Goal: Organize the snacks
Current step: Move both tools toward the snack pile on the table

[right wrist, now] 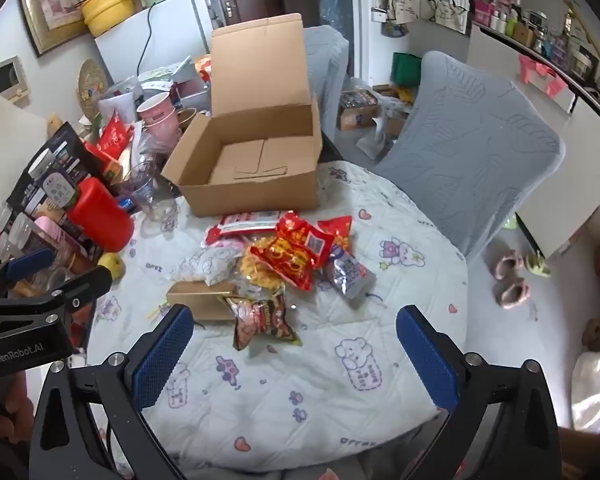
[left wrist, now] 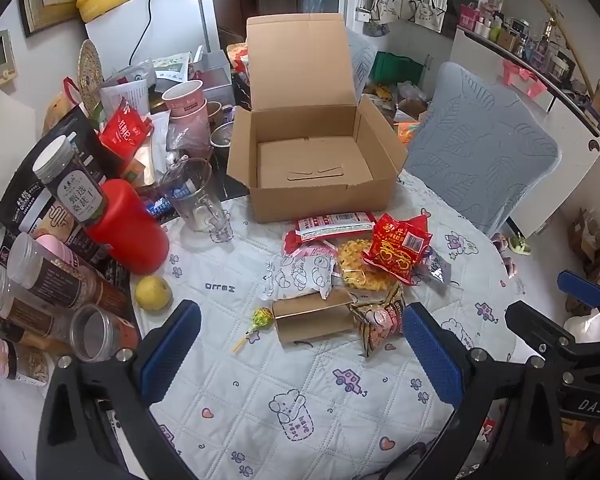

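One cardboard box (left wrist: pixel 316 168), two chairs (left wrist: pixel 484 152)

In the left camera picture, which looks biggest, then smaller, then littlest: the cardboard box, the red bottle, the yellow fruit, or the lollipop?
1. Cardboard box, by far the largest.
2. Red bottle.
3. Yellow fruit.
4. Lollipop, the smallest.
The box sits farthest back, yet it looks largest anyway.

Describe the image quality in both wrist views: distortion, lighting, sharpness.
Left wrist view: heavy fisheye bending, dark corners, even soft light, no harsh shadows; the cardboard box reads sharp, while the rim clutter is stretched. Right wrist view: the same curvature and dark corners, slightly brighter; the snack pile is sharp, and the floor at the right edge smears.
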The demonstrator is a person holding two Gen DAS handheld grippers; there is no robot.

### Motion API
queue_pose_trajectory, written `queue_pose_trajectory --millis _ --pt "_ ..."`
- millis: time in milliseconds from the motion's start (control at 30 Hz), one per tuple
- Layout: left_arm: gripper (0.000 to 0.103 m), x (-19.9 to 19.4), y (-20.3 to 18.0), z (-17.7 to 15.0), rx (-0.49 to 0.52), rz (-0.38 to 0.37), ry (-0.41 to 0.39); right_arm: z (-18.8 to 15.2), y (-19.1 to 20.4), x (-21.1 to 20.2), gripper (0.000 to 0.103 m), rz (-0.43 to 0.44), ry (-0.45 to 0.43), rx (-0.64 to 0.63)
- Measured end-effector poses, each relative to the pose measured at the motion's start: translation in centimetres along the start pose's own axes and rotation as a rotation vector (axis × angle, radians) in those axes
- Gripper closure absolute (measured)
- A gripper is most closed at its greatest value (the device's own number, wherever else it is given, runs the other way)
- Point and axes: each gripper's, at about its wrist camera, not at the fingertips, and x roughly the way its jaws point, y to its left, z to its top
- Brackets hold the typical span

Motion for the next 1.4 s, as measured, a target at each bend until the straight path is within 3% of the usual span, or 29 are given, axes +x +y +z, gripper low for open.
queue_pose_trajectory --millis 1400 --pt "0.000 -1.7 -0.7 -0.3 0.025 -0.047 -0.049 -0.2 -0.1 -1.1 0.000 -0.010 -0.027 0.002"
